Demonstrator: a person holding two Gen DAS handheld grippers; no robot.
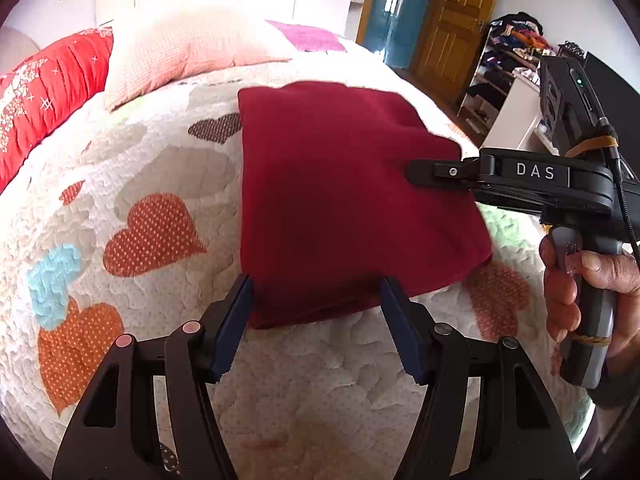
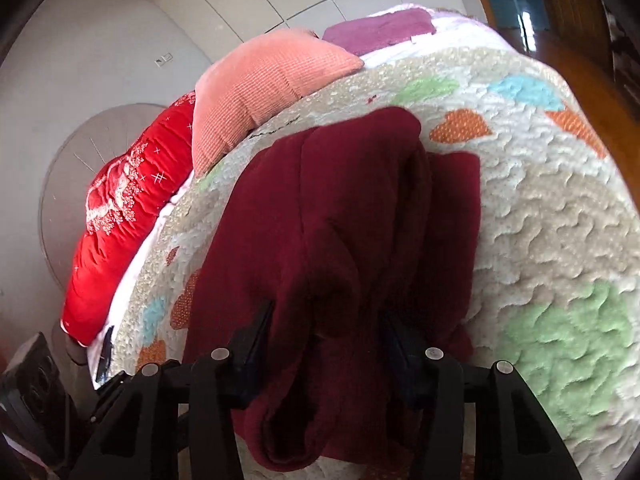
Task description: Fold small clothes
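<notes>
So the dark red garment is soft, fleecy-looking knit, folded into a rough rectangle on the bumpy quilted bedspread with dotted heart patches. The left gripper hangs with its dark blue ribbed pads spread wide at the near edge of the cloth, not pinching anything. The left wrist view shows the right gripper side-on, a hand around its grey handle, tip over the garment's right side. The right wrist view shows thick rounded folds bunched between that gripper's parted jaws, but I can't tell if the pads are actually pressing. Waffle-textured peach pillow and shiny red quilt sit behind.
</notes>
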